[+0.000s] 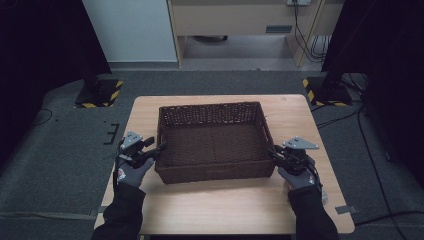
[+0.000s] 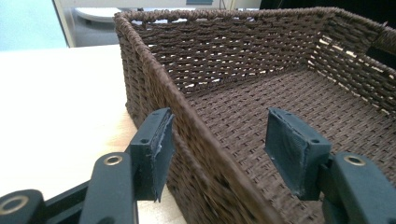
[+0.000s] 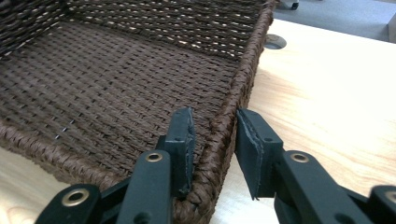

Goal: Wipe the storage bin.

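On the wooden table (image 1: 215,200), the brown woven basket (image 1: 212,172) sits mid-table, the left gripper (image 1: 161,149) straddling its left wall with jaws apart, the right gripper (image 1: 272,151) nearly closed around its right wall.

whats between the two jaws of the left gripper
The left side wall of the woven basket: in the left gripper view, one jaw of the left gripper stands outside that wall, the other inside, over the basket floor.
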`<state>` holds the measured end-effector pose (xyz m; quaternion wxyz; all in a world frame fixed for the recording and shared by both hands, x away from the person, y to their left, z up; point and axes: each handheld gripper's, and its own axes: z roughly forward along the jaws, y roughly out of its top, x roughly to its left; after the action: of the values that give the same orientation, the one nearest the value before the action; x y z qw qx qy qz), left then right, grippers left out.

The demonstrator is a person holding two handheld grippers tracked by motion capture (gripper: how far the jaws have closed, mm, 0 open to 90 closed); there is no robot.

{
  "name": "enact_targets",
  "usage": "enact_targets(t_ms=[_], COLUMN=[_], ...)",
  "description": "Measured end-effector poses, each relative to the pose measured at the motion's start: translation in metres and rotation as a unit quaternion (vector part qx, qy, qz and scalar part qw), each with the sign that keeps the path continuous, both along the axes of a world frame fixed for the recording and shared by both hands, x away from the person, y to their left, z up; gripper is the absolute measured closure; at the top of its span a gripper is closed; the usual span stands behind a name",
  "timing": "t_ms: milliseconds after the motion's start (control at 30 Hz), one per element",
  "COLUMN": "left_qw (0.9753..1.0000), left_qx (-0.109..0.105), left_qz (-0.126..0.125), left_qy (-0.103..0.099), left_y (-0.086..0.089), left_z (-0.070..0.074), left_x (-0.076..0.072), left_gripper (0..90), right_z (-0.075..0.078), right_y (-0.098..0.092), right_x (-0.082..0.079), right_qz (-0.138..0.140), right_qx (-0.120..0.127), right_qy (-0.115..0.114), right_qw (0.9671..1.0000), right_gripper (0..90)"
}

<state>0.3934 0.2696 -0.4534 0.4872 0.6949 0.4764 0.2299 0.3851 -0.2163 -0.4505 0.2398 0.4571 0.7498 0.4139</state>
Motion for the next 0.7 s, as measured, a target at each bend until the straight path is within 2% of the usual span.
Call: enact_targets(t_ms=[233,400,700], left_qw=[1.0000,0.9999,0.9998], left_qx=[0.007,0.015,0.016], left_qz=[-0.006,-0.007,-0.008], left_qy=[-0.002,-0.001,0.002], left_y=[0.003,0.003,0.002], left_z=[-0.002,-0.003,-0.005], left_x=[-0.011,-0.012,-0.012], left_gripper=[39.6,39.4,39.2], right_z=[0.001,0.002,0.002], right_y=[0.007,0.008,0.011], right_x=[-0.010,-0.013,-0.017], right_qz=[0.002,0.001,-0.005], right_qx=[-0.008,-0.010,-0.011], right_qy=[0.003,0.005,0.008], right_qw=[1.0000,0.9999,0.9999], right_gripper=[64.9,64.6,64.3])
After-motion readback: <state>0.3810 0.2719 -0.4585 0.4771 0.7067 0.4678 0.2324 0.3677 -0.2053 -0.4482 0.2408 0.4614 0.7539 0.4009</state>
